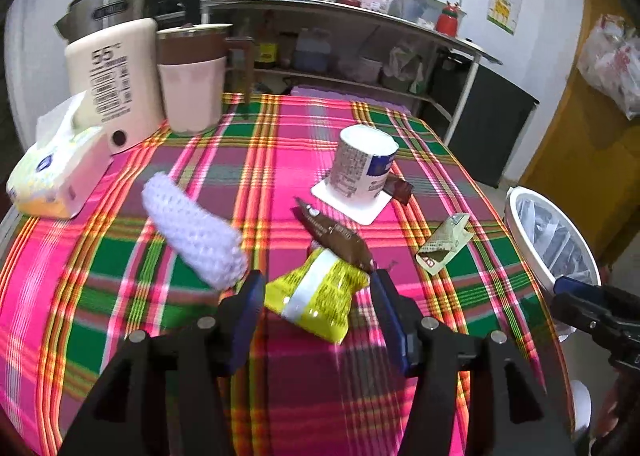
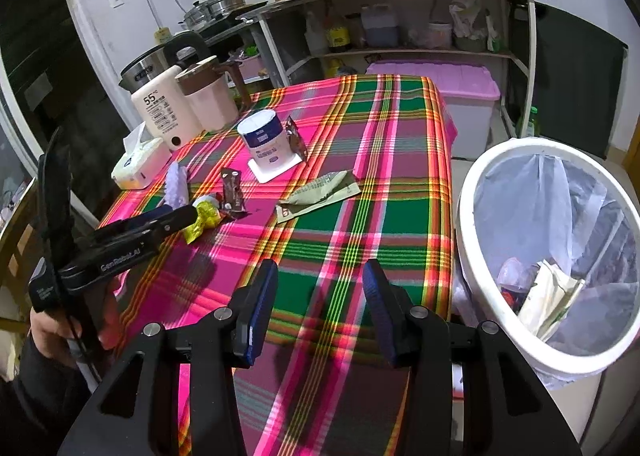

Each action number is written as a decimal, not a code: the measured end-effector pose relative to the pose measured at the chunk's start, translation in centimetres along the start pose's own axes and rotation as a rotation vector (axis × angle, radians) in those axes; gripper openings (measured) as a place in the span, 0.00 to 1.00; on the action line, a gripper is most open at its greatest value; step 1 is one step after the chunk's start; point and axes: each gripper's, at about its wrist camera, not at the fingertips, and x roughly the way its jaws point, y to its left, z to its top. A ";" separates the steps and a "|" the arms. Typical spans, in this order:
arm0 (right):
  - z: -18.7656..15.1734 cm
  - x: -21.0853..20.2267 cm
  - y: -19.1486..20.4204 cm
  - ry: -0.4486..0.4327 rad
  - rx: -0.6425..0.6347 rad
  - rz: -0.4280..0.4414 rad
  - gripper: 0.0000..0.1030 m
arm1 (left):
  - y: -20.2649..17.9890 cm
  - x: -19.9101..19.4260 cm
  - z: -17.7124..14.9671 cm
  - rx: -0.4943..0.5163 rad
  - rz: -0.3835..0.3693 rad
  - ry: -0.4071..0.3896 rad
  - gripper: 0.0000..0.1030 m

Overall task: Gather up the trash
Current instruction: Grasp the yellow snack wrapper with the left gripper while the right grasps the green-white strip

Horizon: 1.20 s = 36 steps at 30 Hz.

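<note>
A yellow snack wrapper lies on the plaid tablecloth between the fingers of my open left gripper; the jaws stand apart on either side of it. A brown wrapper lies just beyond it. A green-and-white folded carton, an upturned white cup and a second brown wrapper lie farther off. My right gripper is open and empty above the table's near right part, beside the white lined trash bin. The yellow wrapper also shows in the right wrist view, at the left gripper's tip.
A lilac knitted piece, a tissue box, a white kettle and a pink jug stand at the table's left and back. A shelf unit and a pink-lidded storage box are behind. The bin holds some trash.
</note>
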 end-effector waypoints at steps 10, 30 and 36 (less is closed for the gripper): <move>1.6 2.4 0.4 0.018 0.000 0.006 0.44 | -0.2 1.9 -0.1 0.021 -0.035 0.070 0.53; 5.4 9.6 3.0 0.037 0.033 -0.133 0.44 | 1.5 -0.4 -1.4 -0.062 -0.044 0.030 0.34; 4.9 10.0 2.3 0.069 0.017 -0.161 0.45 | 1.6 -0.3 -1.4 -0.070 -0.053 0.032 0.34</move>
